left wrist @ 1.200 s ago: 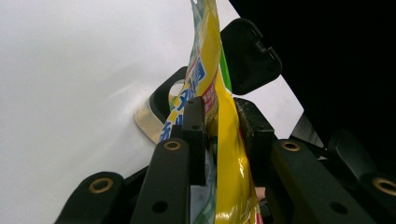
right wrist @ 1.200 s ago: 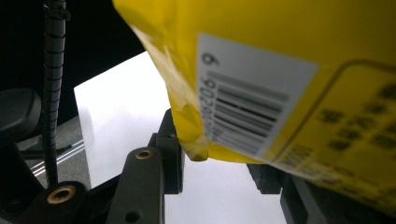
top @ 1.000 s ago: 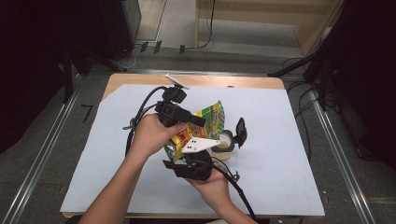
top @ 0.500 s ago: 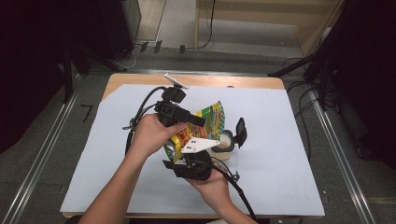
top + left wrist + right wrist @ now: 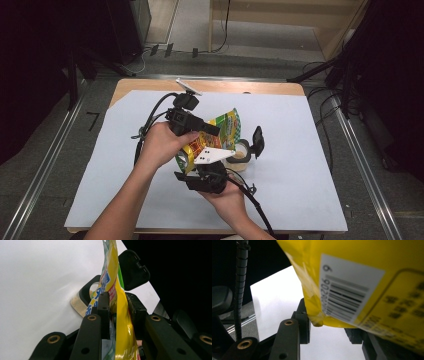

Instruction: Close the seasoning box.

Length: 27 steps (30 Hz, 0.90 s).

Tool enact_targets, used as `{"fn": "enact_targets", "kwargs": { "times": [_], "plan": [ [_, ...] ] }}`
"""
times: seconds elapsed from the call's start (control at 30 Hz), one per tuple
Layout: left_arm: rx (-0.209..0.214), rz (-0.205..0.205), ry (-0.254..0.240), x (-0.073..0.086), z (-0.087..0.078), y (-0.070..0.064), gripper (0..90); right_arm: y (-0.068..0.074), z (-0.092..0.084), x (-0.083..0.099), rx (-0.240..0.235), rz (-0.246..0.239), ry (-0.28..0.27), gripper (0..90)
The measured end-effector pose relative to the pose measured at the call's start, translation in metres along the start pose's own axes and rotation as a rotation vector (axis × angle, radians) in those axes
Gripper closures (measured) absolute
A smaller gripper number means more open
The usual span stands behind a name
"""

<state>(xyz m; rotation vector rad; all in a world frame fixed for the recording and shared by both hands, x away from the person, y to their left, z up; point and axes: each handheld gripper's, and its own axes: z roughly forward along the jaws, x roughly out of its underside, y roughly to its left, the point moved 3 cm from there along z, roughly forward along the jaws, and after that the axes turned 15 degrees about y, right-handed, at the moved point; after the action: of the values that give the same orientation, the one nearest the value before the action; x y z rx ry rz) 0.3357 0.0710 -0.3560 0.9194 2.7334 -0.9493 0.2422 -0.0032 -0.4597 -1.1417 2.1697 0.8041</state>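
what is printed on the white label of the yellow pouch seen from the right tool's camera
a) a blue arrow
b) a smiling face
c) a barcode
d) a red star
c, since the right gripper view shows the yellow pouch carrying a white label with black barcode stripes and digits alongside them.

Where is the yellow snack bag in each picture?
High view: the yellow snack bag sits mid-table, between the two hands, above the container.
Left gripper view: the bag stands edge-on up the middle, pinched between the black jaws.
Right gripper view: its barcode side covers the top right, with a corner dipping between the jaws.
Shared landmark: the white table sheet lies behind the bag everywhere.
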Motion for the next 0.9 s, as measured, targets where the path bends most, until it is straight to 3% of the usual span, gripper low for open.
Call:
{"fn": "enact_targets", "kwargs": {
  "times": [0.6, 0.77, 0.9],
  "plan": [
    [0.035, 0.000, 0.007, -0.0001, 0.0004, 0.0007, 74.0, -0.0007, 0.0013, 0.0011, 0.005, -0.005, 0.003, 64.0],
    [0.074, -0.009, -0.001, -0.0004, -0.0005, 0.0009, 72.9, 0.0001, 0.0010, 0.0007, -0.007, 0.001, -0.004, 64.5],
    [0.073, -0.007, 0.000, -0.0003, -0.0003, 0.0007, 72.7, 0.0001, 0.0012, 0.0008, -0.009, 0.004, -0.002, 64.7]
  ]
}}
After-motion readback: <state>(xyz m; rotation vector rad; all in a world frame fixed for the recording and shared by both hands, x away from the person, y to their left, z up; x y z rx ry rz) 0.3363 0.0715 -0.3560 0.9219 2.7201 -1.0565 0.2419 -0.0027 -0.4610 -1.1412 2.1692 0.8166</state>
